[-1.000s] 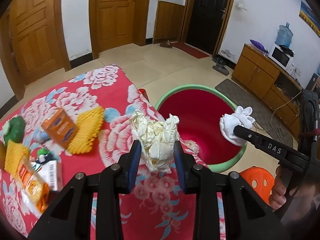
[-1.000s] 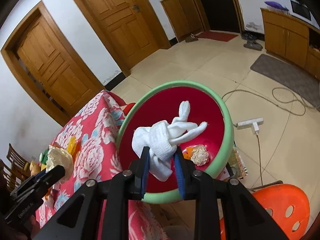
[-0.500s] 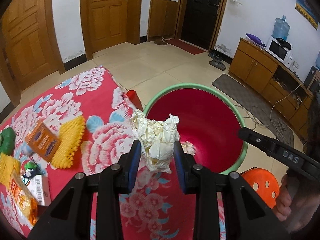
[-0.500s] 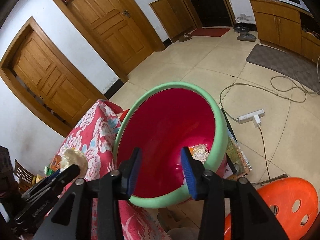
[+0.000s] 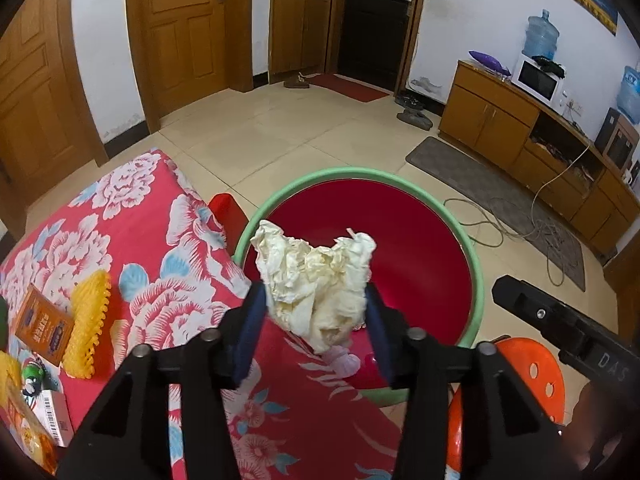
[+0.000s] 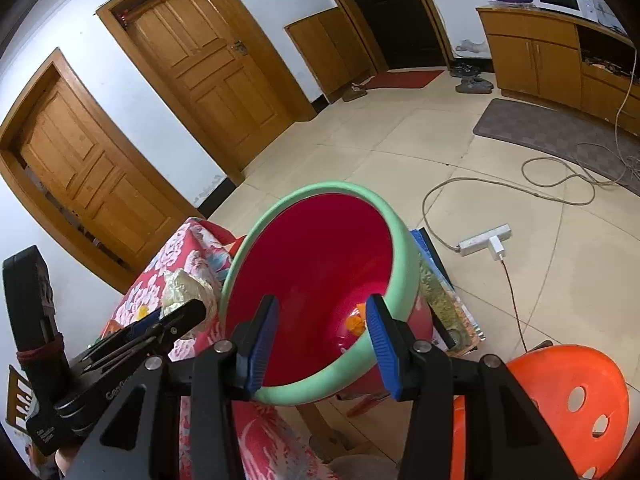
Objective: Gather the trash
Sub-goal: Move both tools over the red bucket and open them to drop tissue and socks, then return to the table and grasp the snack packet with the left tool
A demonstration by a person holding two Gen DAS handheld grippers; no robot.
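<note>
A crumpled cream paper wad [image 5: 316,276] sits between the blue pads of my left gripper [image 5: 316,304], at the near rim of the red bin with a green rim [image 5: 472,256]. The jaws are opening, and the wad still touches both pads. My right gripper [image 6: 320,320] hangs over the bin [image 6: 404,248], its jaws opening with nothing between them. An orange scrap [image 6: 356,322] lies at the bin's bottom. The right wrist view shows the left gripper [image 6: 188,314] and the wad [image 6: 184,284] left of the bin.
The table with a red floral cloth [image 5: 152,288] carries an orange box [image 5: 40,324], a yellow foam net [image 5: 88,312] and other packets at the left. An orange stool [image 6: 560,392] stands right of the bin. A power strip [image 6: 484,238] and cable lie on the tiled floor.
The right gripper opened and the white cloth it held is gone from its jaws. The left gripper carried the paper wad to the bin's rim and its jaws have widened.
</note>
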